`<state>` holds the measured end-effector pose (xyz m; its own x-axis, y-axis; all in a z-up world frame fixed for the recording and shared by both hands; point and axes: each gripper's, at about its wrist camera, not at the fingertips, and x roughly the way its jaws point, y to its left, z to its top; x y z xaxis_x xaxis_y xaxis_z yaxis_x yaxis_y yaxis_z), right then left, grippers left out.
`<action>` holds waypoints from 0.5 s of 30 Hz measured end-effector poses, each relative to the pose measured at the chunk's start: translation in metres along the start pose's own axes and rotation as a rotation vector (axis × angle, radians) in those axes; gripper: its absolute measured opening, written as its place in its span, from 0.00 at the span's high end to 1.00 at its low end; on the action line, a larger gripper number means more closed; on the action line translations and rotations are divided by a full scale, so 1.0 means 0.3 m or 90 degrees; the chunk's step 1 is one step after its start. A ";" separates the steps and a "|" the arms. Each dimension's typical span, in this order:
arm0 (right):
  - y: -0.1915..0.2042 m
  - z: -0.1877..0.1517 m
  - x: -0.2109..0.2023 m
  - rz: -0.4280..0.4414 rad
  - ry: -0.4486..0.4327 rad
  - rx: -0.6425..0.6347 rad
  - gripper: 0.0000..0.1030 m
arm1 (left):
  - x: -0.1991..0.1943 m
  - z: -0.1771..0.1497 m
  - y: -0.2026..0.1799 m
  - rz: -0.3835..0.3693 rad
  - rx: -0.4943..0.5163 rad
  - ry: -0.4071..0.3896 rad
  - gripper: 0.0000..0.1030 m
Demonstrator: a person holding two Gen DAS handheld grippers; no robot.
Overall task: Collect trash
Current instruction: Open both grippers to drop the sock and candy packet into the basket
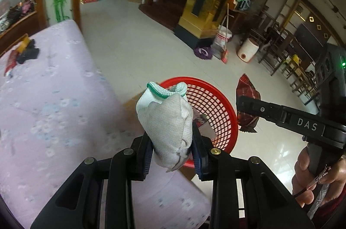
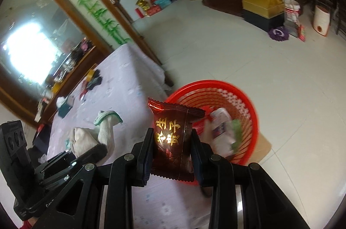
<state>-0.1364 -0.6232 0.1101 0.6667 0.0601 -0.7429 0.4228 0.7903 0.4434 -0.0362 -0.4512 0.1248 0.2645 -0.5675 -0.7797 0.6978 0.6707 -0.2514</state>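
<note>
A white sock [image 1: 165,120] is pinched by the left gripper [image 1: 173,155], a red wrapper [image 2: 173,140] by the right gripper [image 2: 172,155]. The red basket [image 1: 225,105] is seen at one o'clock; carrying is judged underway, release over it is needed.

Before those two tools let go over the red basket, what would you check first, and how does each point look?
1. Left tool grips the white sock: ok.
2. Right tool grips the dark red wrapper: ok.
3. Red basket has room: ok, only some packaging lies inside.
4. Sock above the basket opening: cannot tell; it appears near the rim by the covered table.
5. Wrapper above the opening: cannot tell.
6. Tools apart from each other: ok.
</note>
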 end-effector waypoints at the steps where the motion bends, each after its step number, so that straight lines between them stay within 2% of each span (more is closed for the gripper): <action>1: -0.015 0.013 0.007 -0.005 0.000 0.000 0.67 | 0.025 0.008 -0.011 -0.004 0.000 0.005 0.71; 6: -0.072 0.064 0.042 -0.014 0.008 0.006 0.66 | 0.128 0.041 -0.062 -0.015 0.001 0.023 0.69; 7: -0.076 0.074 0.050 -0.016 0.008 0.005 0.66 | 0.140 0.047 -0.066 -0.014 -0.001 0.024 0.67; 8: -0.078 0.082 0.055 -0.019 0.009 0.003 0.66 | 0.153 0.053 -0.069 -0.009 -0.008 0.023 0.60; 10: -0.089 0.098 0.068 -0.021 0.013 0.006 0.65 | 0.161 0.062 -0.066 -0.011 -0.020 0.017 0.51; 13: -0.103 0.111 0.065 -0.016 0.010 0.014 0.59 | 0.157 0.071 -0.064 -0.013 -0.032 0.009 0.44; 15: -0.109 0.114 0.055 -0.013 0.005 0.011 0.53 | 0.144 0.071 -0.065 -0.013 -0.037 0.007 0.43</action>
<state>-0.1181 -0.6688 0.1006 0.6533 0.0489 -0.7556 0.4466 0.7810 0.4366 -0.0240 -0.4990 0.1082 0.2435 -0.5764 -0.7800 0.6635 0.6856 -0.2995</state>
